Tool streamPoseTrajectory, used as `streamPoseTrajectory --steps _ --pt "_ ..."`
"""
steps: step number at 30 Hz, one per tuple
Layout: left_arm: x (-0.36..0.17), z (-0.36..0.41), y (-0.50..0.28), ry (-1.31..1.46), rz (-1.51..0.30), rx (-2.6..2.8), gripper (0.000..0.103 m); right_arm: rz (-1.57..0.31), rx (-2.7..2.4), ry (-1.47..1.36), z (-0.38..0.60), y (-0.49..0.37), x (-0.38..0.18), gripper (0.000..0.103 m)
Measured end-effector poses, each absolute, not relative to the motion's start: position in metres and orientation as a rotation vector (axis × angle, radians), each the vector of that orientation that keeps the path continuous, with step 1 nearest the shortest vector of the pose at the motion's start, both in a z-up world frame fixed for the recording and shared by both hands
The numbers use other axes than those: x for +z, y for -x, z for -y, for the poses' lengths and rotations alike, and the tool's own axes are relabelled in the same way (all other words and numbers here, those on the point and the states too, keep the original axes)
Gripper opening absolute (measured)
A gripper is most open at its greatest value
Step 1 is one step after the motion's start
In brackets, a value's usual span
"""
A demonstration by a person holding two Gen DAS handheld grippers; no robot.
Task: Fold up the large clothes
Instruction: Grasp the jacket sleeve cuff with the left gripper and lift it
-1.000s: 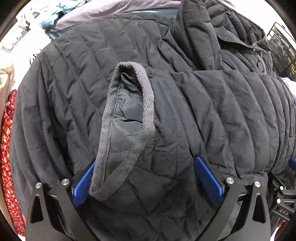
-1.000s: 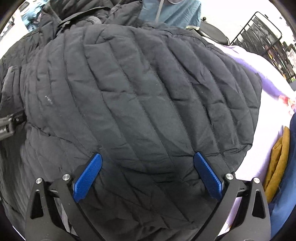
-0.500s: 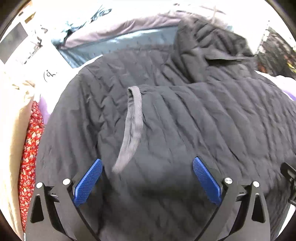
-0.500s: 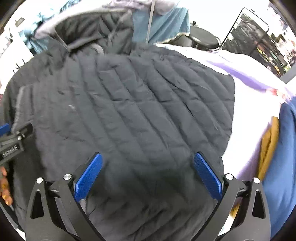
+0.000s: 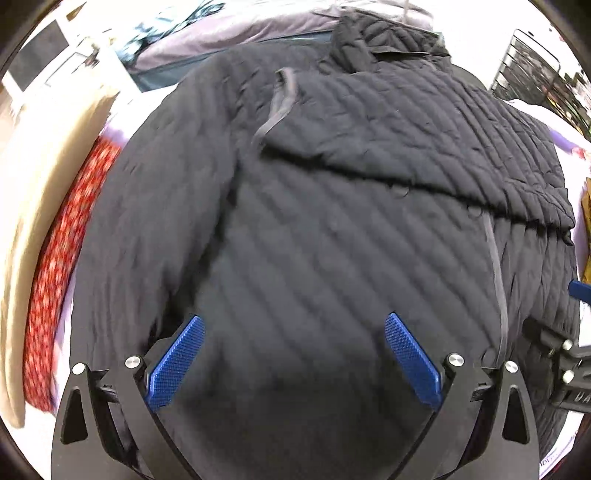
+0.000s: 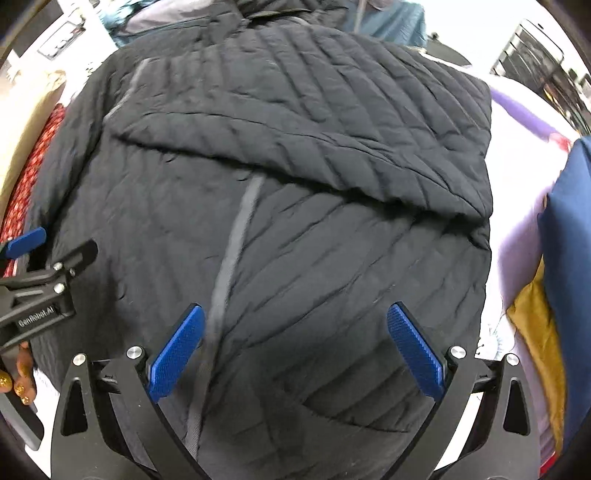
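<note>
A large black quilted jacket [image 5: 314, 229] lies spread on the surface and fills both views [image 6: 295, 177]. One sleeve [image 5: 406, 140] lies folded across its chest, with a grey cuff [image 5: 280, 99] at the far left. A grey zipper strip [image 6: 232, 258] runs down the front. My left gripper [image 5: 293, 354] is open and empty above the lower left part of the jacket. My right gripper [image 6: 295, 347] is open and empty above the lower front, near the zipper. The left gripper also shows at the left edge of the right wrist view [image 6: 26, 240].
A red floral cloth [image 5: 55, 266] and a beige one [image 5: 33, 206] lie left of the jacket. A blue cloth [image 6: 569, 258] and a mustard one [image 6: 539, 332] lie to the right. A wire rack [image 5: 535, 77] stands far right. More clothes [image 5: 229, 33] are piled behind.
Both grippers have pulled back and up from the jacket, so more of it shows. The sleeve with the grey cuff now lies flat across the chest, farther from the left gripper.
</note>
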State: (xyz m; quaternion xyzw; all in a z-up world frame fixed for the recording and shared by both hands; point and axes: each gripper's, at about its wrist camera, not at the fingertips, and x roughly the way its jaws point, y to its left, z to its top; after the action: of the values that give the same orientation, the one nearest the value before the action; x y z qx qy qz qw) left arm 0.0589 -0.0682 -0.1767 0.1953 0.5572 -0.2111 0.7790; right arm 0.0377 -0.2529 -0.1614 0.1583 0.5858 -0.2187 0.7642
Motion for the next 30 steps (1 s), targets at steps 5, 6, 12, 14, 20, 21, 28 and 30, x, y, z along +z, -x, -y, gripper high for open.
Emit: streamPoseTrajectory --steps 5,6,12,14,20,21,28,30 --pt "-0.171 0.03 -0.059 -0.382 -1.196 -0.381 0.096 -1.217 -0.46 -0.357 0.232 -0.043 -0.14 0.098" --pt "-0.17 0.021 -0.06 -0.369 -1.196 -0.369 0.096 -1.214 -0.455 -0.354 0.231 -0.045 -0.139 0.098" --pt "-0.168 -0.036 -0.072 -0.278 -1.222 -0.249 0.096 -1.218 -0.417 -0.299 0.209 -0.049 -0.133 0.098" --pt "-0.169 -0.056 -0.076 -0.244 -1.233 -0.212 0.096 -1.216 -0.404 -0.288 0.202 -0.044 -0.131 0.098" --pt "-0.169 -0.109 -0.069 -0.173 -1.24 -0.118 0.096 -1.205 -0.381 -0.263 0.192 -0.04 -0.128 0.098" --pt "-0.17 -0.116 -0.065 -0.161 -1.24 -0.104 0.096 -1.209 -0.379 -0.265 0.191 -0.039 -0.128 0.098" --pt "-0.173 -0.167 -0.051 -0.069 -1.218 -0.006 0.096 -1.229 -0.343 -0.234 0.179 -0.042 -0.132 0.098" --pt "-0.175 -0.186 -0.051 0.013 -1.232 0.008 0.098 -1.223 -0.332 -0.222 0.176 -0.043 -0.131 0.098"
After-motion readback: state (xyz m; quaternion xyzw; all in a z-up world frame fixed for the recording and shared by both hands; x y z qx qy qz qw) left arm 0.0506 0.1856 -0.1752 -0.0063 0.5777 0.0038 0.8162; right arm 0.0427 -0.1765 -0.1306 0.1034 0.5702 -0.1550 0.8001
